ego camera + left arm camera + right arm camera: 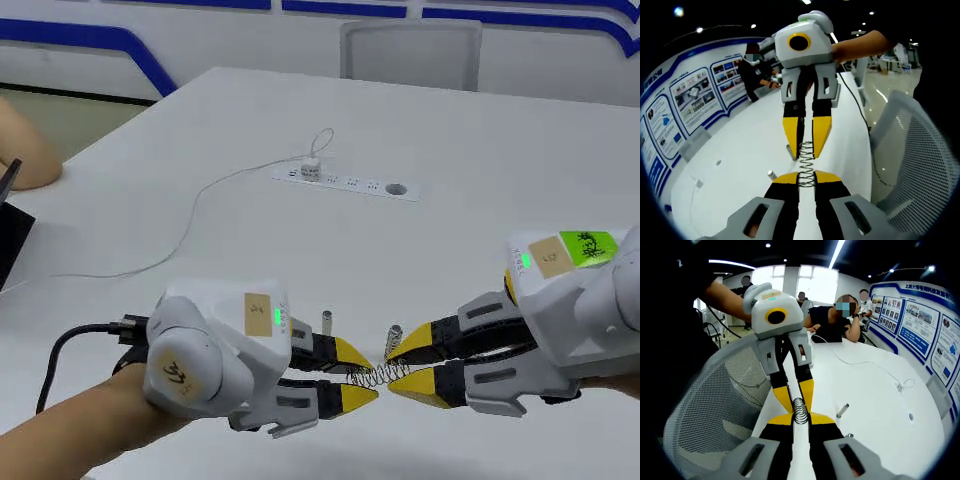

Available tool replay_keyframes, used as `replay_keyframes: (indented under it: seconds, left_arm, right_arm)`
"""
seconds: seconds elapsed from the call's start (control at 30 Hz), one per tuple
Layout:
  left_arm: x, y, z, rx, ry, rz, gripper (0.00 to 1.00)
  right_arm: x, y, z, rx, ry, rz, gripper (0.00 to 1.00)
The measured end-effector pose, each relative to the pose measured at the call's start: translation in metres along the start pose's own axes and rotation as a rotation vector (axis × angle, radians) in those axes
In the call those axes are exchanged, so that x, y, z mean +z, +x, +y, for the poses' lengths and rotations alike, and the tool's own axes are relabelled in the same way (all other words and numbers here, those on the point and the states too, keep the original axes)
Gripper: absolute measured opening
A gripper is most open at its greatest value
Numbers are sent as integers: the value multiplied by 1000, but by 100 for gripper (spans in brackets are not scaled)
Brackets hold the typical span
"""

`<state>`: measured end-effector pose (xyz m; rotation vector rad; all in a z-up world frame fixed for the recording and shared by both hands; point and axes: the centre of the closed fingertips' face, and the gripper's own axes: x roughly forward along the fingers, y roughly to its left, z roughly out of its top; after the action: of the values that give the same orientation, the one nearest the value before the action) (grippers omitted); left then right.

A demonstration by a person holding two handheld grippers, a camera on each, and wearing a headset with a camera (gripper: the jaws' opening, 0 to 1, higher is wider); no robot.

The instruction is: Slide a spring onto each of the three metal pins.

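Currently the spring [383, 375] hangs just above the table [450, 250], pinched at one end by the left gripper [362, 378] and at the other by the right gripper [402, 368]. It looks light, flexible and easily bent. Grip the end coils, keeping the bore clear for the metal pin [327, 321].

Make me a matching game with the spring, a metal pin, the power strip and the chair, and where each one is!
1 spring
2 metal pin
3 power strip
4 chair

A beyond the far edge of the table
B standing on the table by the spring
C lying in the table's middle
D gripped at both ends

Pairs: 1-D, 2-B, 3-C, 4-A
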<state>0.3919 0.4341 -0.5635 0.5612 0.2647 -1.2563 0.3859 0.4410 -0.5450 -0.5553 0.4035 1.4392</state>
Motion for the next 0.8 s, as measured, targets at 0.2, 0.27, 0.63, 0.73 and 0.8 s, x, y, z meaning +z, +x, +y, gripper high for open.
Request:
replay_keyframes:
  seconds: [0.2, 0.27, 0.63, 0.73, 0.8]
  left_arm:
    - [-1, 0, 0, 4, -13, -3, 10]
    - [-1, 0, 0, 3, -15, -4, 10]
    - [1, 2, 0, 7, -33, -26, 10]
    - [-1, 1, -1, 4, -51, -29, 10]
    - [-2, 1, -2, 1, -64, -28, 11]
  right_arm:
    - [8, 2, 1, 2, 29, -40, 11]
    - [10, 3, 1, 5, 35, -50, 11]
    - [24, 5, 1, 13, 103, -117, 11]
    - [23, 6, 2, 16, 111, -113, 11]
    - [23, 8, 3, 19, 112, -108, 11]
